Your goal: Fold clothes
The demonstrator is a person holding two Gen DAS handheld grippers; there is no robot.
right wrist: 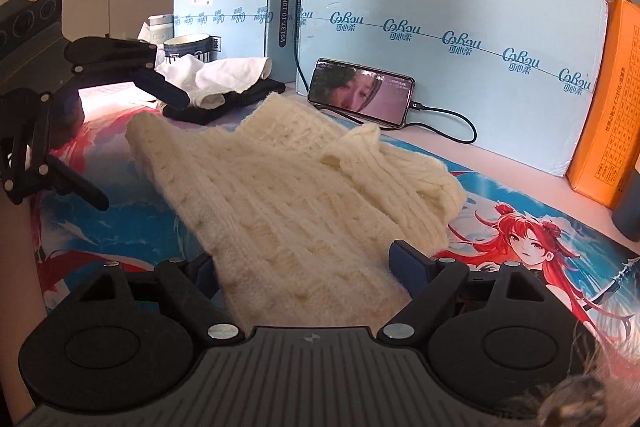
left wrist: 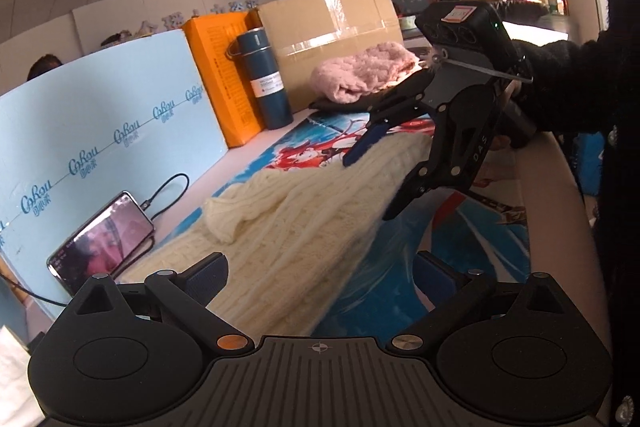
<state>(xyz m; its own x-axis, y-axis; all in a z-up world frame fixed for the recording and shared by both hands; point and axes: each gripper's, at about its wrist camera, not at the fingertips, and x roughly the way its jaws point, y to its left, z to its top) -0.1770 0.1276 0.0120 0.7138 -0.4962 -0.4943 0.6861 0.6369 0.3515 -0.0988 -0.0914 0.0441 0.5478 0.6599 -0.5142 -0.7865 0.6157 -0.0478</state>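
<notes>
A cream cable-knit sweater (left wrist: 304, 227) lies partly folded on a printed anime desk mat (left wrist: 460, 239), one sleeve laid over its body. It also shows in the right wrist view (right wrist: 288, 195). My left gripper (left wrist: 320, 275) is open, its jaws spread above one end of the sweater; in the right wrist view it (right wrist: 140, 147) hovers open at the left. My right gripper (right wrist: 304, 267) is open over the other end; in the left wrist view it (left wrist: 372, 183) hangs open above the sweater's far edge. Neither holds cloth.
A phone (right wrist: 360, 93) on a charging cable leans on blue foam boards (right wrist: 440, 39). A pink knit on dark clothes (left wrist: 364, 71), a blue flask (left wrist: 262, 79), an orange box (left wrist: 224, 75) and a cardboard box (left wrist: 332, 27) stand behind. White cloth over dark clothes (right wrist: 216, 79) lies at the mat's other end.
</notes>
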